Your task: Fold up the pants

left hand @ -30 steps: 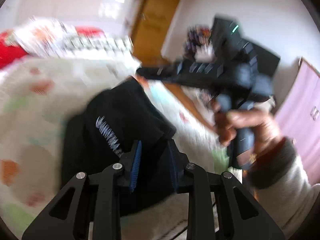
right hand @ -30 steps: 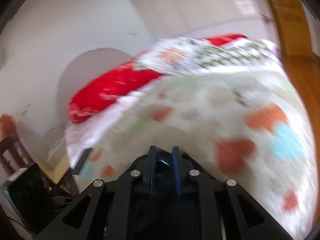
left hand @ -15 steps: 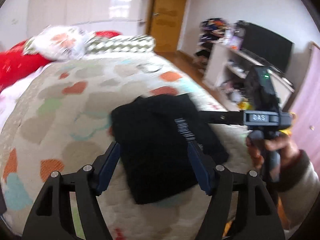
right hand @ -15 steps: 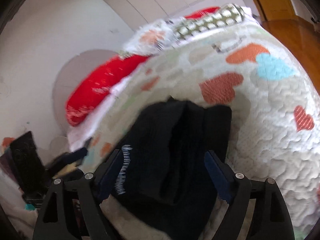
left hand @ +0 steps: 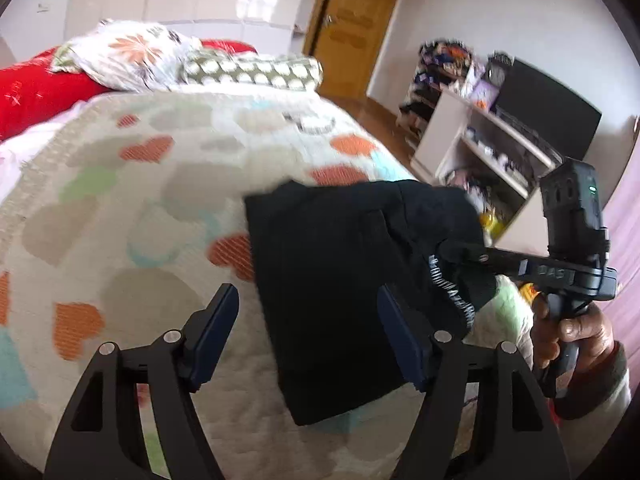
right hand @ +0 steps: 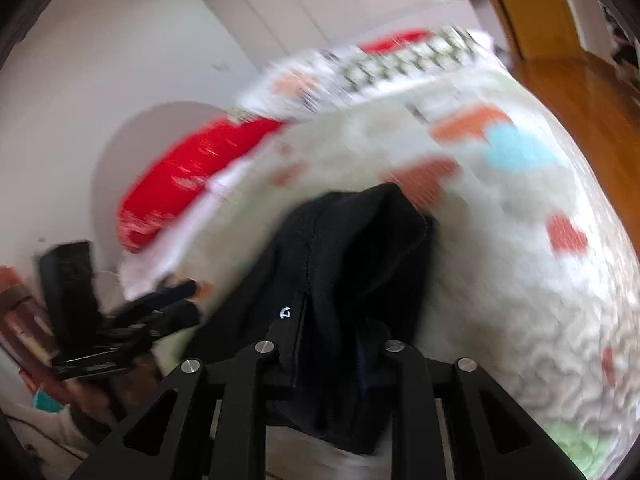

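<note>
Black pants (left hand: 340, 260) lie folded into a compact rectangle on the heart-patterned quilt (left hand: 160, 200), a white lettered band (left hand: 452, 288) along their right edge. My left gripper (left hand: 308, 296) hovers open over the pants' near left part, touching nothing. My right gripper (left hand: 440, 248) comes in from the right at that band edge. In the right wrist view its jaws (right hand: 334, 320) are closing, and a bunch of the black pants (right hand: 360, 240) fills the gap between them. The fabric hides its right finger. The left gripper (right hand: 180, 300) shows blurred at the left.
Patterned pillows (left hand: 128, 52) and a red blanket (left hand: 40, 92) lie at the bed's head. A white shelf unit (left hand: 500, 140) with a dark screen stands to the right, a wooden door (left hand: 352, 28) behind. A hand (left hand: 572, 328) grips the right gripper's handle. Wooden floor (right hand: 580, 92) borders the bed.
My left gripper let go of the pants, opened wide and drew back. My right gripper opened over the pants, sank, and has narrowed onto their edge.
</note>
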